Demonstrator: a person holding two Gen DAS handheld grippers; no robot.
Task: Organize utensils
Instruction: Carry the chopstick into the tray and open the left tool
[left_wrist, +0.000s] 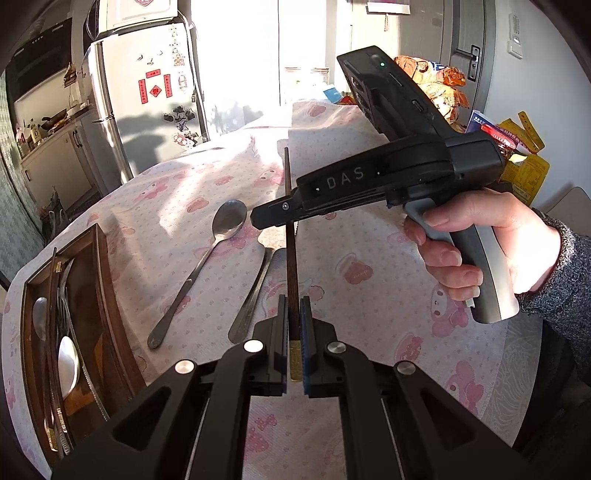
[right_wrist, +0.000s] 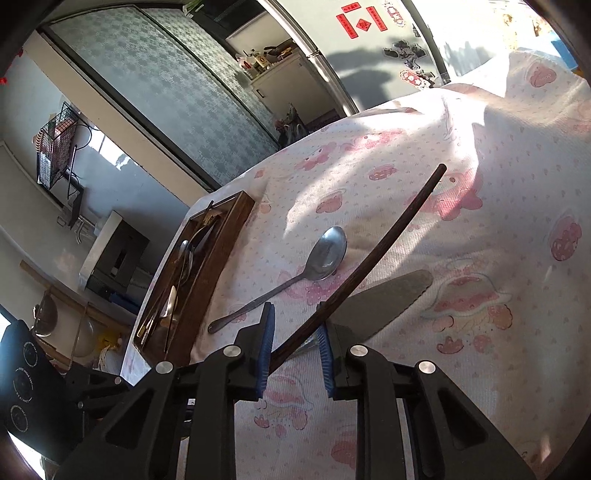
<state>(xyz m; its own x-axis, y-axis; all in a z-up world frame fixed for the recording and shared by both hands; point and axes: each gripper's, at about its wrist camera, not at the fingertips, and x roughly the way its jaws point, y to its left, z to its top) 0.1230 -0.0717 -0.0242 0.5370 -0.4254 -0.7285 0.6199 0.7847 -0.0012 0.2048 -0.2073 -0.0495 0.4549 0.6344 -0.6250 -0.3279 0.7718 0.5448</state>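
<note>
1. Holding the chopstick (left_wrist: 291, 266) is the left gripper (left_wrist: 294, 306). Its jaws pinch the thick end, just above the gold tip, and the stick pokes up off the table.
2. The right gripper (right_wrist: 295, 332) comes at the stick from the side. Its jaws are spread, with the stick between the blue pads (right_wrist: 266, 350). The stick may brush one pad, but the two are not squeezing it.
3. I think the job now is passing the stick from one gripper to the other.
4. To do it well, the right jaws should close until both pads press the stick, near its middle.
5. The left jaws should let go only after that, or the stick could tip and fall.
6. The wooden tray (left_wrist: 105, 280) sits at the left edge of the table, with other utensils already inside. The stick likely goes there, laid long-ways.
7. A spoon (left_wrist: 207, 258) and a flat server (right_wrist: 388, 299) lie on the tablecloth (left_wrist: 369, 266), waiting.
</note>
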